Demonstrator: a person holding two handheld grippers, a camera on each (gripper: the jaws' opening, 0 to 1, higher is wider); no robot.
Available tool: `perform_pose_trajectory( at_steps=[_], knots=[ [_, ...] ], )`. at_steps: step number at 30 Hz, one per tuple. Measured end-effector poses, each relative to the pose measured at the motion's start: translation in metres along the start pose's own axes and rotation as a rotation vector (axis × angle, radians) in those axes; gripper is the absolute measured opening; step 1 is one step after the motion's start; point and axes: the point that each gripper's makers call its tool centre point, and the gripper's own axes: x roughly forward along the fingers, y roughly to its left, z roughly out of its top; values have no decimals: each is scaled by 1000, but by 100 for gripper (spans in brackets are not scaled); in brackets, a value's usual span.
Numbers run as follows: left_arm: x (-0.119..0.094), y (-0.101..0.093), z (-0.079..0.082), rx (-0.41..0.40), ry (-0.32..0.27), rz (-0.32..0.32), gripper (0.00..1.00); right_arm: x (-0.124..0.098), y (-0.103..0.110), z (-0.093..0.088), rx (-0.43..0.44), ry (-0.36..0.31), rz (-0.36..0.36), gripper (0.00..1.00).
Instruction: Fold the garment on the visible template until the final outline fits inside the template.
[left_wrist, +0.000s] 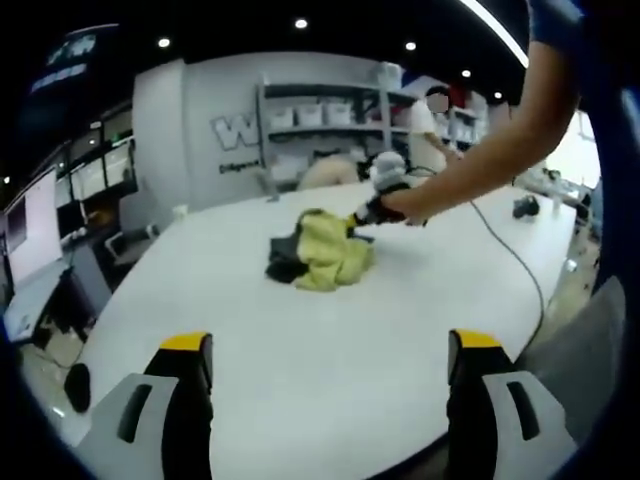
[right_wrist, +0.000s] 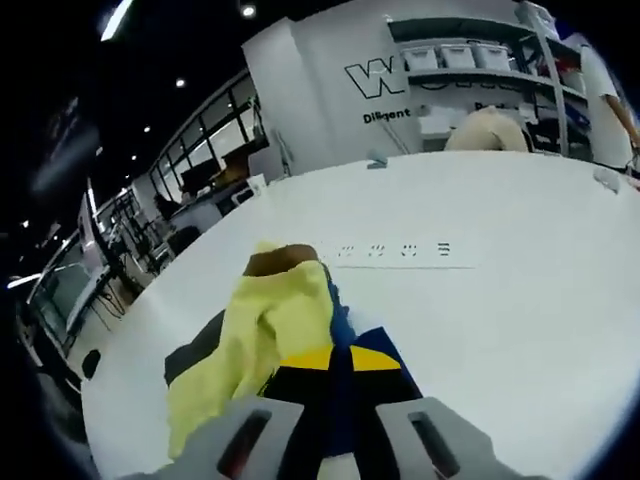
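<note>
A crumpled garment (left_wrist: 322, 258), yellow with dark parts, lies bunched in the middle of the white table (left_wrist: 300, 350). In the left gripper view, a person's hand reaches in from the upper right and holds my right gripper (left_wrist: 368, 214) at the garment's far right edge. My left gripper (left_wrist: 330, 342) hovers low at the near edge with its jaws wide apart and nothing between them. In the right gripper view the garment (right_wrist: 265, 320) lies right before my right gripper (right_wrist: 340, 358), whose yellow-tipped jaws meet on dark blue fabric. A thin template line (right_wrist: 400, 266) with small marks runs just beyond the garment.
A thin cable (left_wrist: 515, 262) trails across the table's right side, near a small black object (left_wrist: 525, 207). Shelves with white bins (left_wrist: 320, 115) and a person (left_wrist: 428, 130) stand behind the table. Monitors and chairs (left_wrist: 60, 210) are off the left edge.
</note>
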Motion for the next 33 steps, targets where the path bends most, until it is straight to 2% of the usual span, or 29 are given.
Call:
perform_pose_trajectory(
  at_steps=[2,3,6,8,10,15,17,18,23,25,26,29,31,32,33],
  knots=[
    [0,0,0,1,1,-1,97,-5,3,7,5,-30,15,0],
    [0,-1,0,2,1,-3,97,-14,8,13,-1,-51,24,0],
    [0,-1,0,3,1,-5,97,-19,9,25,-27,-93,47,0],
    [0,-1,0,5,1,-7,97,-41,29,33,-66,-135,78,0],
    [0,-2,-1,6,3,-11,97,-49,33,39,-98,-165,98,0],
    [0,-4,-1,8,5,-21,96,-80,49,41,-237,-192,126,0],
    [0,-4,1,8,-3,-22,93,-91,53,40,-253,-198,137,0],
    [-2,-3,6,8,-26,-19,91,-106,58,42,-260,-211,147,0],
    [1,1,11,-84,-52,-31,89,-130,68,34,-331,-223,167,0],
    [9,4,20,-122,-89,-40,87,-146,75,26,-344,-226,182,0],
    [19,3,24,-146,-93,-76,86,-152,74,21,-366,-221,182,0],
    [30,5,29,-133,-95,-97,81,-164,74,11,-368,-215,182,0],
    [46,9,45,-110,-144,-109,78,-177,71,2,-353,-210,187,0],
    [62,7,60,-95,-171,-155,77,-181,70,-1,-344,-206,186,0],
    [68,7,66,-95,-177,-168,76,-186,67,-6,-338,-202,182,0]
  ],
)
